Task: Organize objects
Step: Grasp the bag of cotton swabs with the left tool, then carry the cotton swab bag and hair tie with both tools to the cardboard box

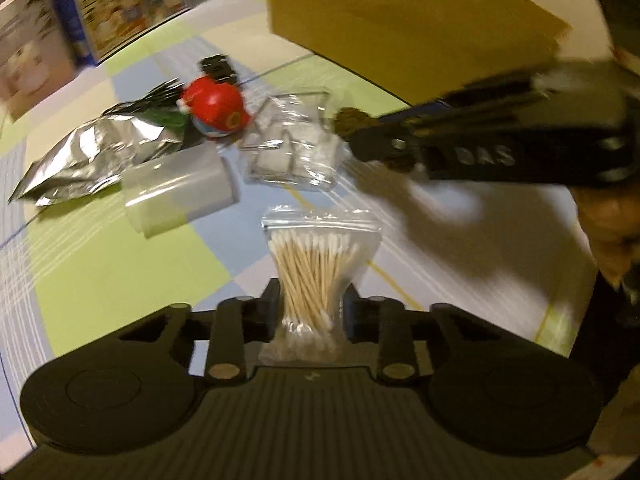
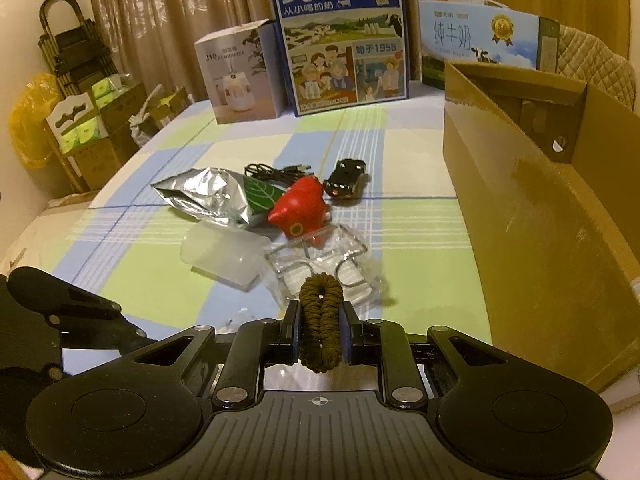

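My left gripper (image 1: 310,304) is shut on a clear zip bag of cotton swabs (image 1: 318,268), lifted over the checked tablecloth. My right gripper (image 2: 320,326) is shut on a dark olive braided hair tie (image 2: 320,320); it also shows in the left wrist view, where the right gripper (image 1: 352,136) reaches in from the right with the hair tie (image 1: 354,120) at its tip. On the table lie a red toy (image 2: 300,210), a clear plastic tray (image 2: 328,264), a translucent cup on its side (image 2: 224,254), a silver foil pouch (image 2: 208,196), a black toy car (image 2: 346,178) and a black cable (image 2: 276,170).
An open brown cardboard box (image 2: 532,200) stands at the right of the table. Printed milk cartons (image 2: 344,40) and a humidifier box (image 2: 240,76) line the far edge. Boxes and a folded trolley (image 2: 68,52) stand on the floor at the left. A hand (image 1: 608,224) holds the right gripper.
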Demonstrator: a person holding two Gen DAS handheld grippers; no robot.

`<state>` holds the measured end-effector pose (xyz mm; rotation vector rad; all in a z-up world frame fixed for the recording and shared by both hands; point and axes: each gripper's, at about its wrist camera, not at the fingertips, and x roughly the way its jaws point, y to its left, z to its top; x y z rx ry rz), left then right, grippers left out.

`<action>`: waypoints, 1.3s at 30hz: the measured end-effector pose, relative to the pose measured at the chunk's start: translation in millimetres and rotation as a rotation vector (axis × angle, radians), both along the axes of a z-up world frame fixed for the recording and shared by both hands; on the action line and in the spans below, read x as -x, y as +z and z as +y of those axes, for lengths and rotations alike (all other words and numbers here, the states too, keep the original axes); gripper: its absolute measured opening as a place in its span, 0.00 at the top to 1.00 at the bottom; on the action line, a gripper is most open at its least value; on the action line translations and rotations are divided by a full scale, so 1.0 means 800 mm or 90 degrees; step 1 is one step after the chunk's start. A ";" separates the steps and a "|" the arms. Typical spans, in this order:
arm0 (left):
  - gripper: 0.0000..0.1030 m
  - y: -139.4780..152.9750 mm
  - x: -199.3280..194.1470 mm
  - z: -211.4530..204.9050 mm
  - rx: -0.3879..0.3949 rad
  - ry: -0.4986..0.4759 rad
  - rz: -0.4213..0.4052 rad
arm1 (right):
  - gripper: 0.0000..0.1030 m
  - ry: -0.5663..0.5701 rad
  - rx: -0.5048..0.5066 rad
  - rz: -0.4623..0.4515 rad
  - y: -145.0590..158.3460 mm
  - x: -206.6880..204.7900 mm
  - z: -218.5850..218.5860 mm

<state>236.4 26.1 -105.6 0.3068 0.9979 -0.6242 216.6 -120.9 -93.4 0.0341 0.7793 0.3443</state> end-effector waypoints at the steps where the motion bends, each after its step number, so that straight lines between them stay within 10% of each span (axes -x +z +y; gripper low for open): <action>1: 0.79 0.002 -0.001 0.003 0.009 0.024 0.006 | 0.84 0.000 -0.001 -0.003 0.003 0.001 -0.001; 14: 0.79 0.067 0.003 0.005 0.074 0.220 -0.072 | 0.84 -0.006 -0.006 -0.041 0.037 0.015 -0.006; 39: 0.79 0.152 -0.004 -0.101 0.161 0.195 -0.161 | 0.84 -0.107 0.017 -0.158 0.136 0.016 -0.105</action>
